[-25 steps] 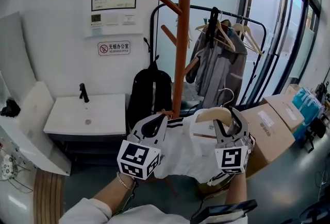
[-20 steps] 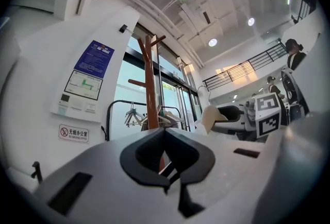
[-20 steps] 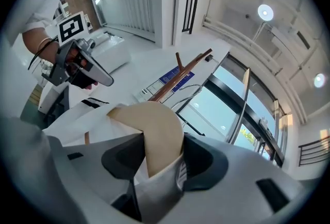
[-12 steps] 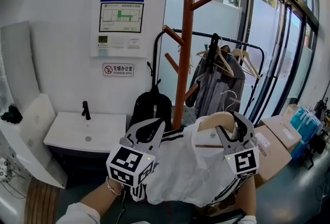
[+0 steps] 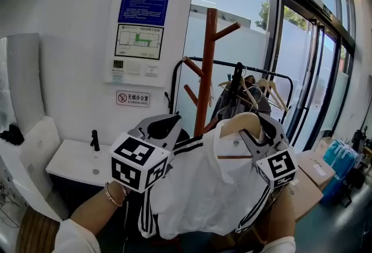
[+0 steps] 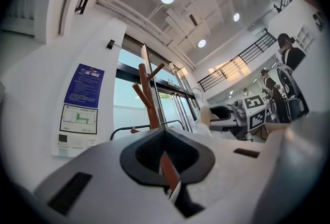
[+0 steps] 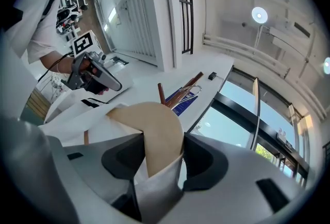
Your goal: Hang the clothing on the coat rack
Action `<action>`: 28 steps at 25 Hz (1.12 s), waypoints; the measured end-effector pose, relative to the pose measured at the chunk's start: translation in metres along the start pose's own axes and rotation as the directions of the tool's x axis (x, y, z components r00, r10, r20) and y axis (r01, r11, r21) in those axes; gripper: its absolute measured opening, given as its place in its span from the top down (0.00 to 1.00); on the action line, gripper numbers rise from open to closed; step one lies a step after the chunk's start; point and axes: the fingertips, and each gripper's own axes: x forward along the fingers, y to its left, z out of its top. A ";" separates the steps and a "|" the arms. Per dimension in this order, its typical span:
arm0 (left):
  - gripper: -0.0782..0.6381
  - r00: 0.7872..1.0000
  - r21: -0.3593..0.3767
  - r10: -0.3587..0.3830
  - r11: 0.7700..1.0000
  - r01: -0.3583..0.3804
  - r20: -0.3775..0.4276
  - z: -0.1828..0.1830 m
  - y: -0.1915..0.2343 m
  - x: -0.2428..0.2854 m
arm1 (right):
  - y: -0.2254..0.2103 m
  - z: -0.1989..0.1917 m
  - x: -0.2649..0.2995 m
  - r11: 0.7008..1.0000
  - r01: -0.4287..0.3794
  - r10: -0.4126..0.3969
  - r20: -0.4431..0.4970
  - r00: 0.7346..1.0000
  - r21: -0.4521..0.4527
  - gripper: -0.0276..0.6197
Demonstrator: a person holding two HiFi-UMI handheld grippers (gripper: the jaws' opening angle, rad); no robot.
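Far left, the white sink counter [image 5: 70,161] with its black tap [image 5: 94,140] sits against the wall. Now your left gripper [image 5: 161,127]: its jaws are closed, and its own view shows a thin fold of white, black-edged fabric pinched low between them, so you've got the shoulder of the white shirt with black stripes [image 5: 203,188]. Through the gap above that fold, the tall brown wooden coat rack [image 5: 206,66] rises just behind, pegs angling up on both sides. The shirt hangs in the air between your two grippers, in front of the rack's pole and below its upper pegs, not yet on any peg. Its collar sits over the pale wooden hanger [image 5: 244,123]. Over to your right gripper [image 5: 261,129]: jaws clamped wide on that hanger's curved arm, shirt fabric caught in with it. Behind, a black garment rail [image 5: 221,61] carries more hangers and grey clothing, and brown cardboard boxes [image 5: 311,167] sit low on the right
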 end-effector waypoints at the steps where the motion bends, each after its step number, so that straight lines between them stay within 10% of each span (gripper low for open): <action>1: 0.88 1.000 -0.003 0.000 1.000 0.000 0.001 0.007 0.002 0.001 | -0.004 0.005 0.005 1.000 -0.001 0.001 0.011 1.000 -0.003 0.60; 28: 0.88 1.000 -0.028 -0.001 1.000 0.001 0.011 0.086 0.022 0.014 | -0.072 0.092 0.076 0.997 0.007 0.001 0.118 0.993 -0.071 0.60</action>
